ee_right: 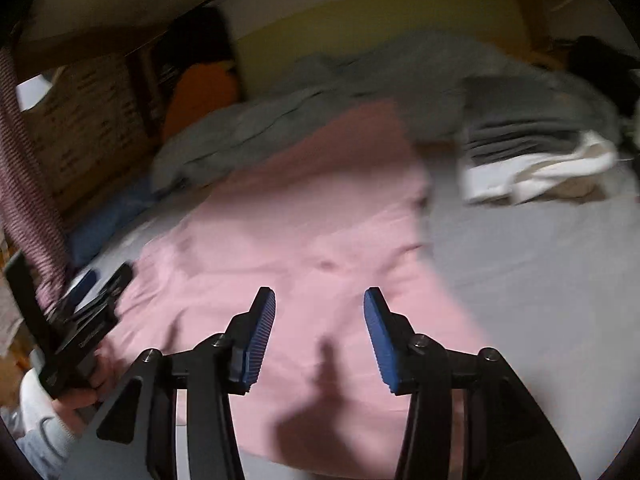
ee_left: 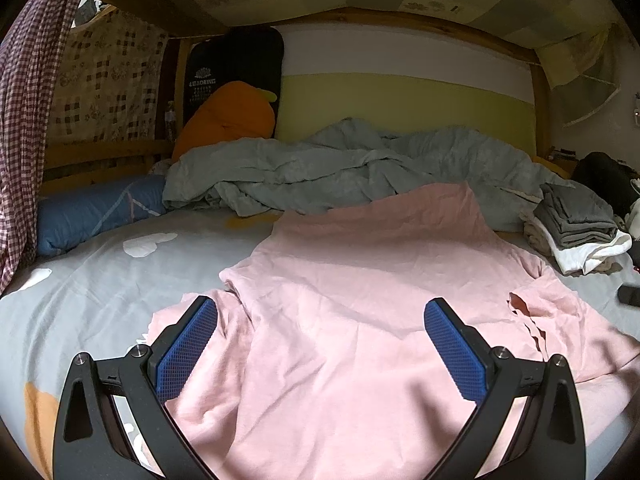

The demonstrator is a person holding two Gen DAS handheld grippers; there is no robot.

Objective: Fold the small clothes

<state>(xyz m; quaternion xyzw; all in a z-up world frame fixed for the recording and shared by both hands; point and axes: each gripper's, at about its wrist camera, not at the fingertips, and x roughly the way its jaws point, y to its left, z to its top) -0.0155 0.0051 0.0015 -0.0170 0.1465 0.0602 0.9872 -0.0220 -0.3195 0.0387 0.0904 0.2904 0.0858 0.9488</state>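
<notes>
A pink garment [ee_left: 360, 320] lies spread and wrinkled on the grey bedsheet [ee_left: 92, 280]. It also shows in the blurred right wrist view [ee_right: 300, 232]. My left gripper [ee_left: 320, 312] is wide open just above the garment's near part, holding nothing. My right gripper [ee_right: 319, 300] is open above the garment's near right side, holding nothing. The left gripper [ee_right: 92, 292] also shows at the left edge of the right wrist view, held in a hand.
A rumpled grey duvet [ee_left: 340, 164] lies along the back. A stack of folded grey and white clothes [ee_left: 576, 232] sits at the right. A blue bolster [ee_left: 96, 212] and orange cushion [ee_left: 228, 116] lie at the left. A dark small object [ee_left: 629, 295] lies at the right edge.
</notes>
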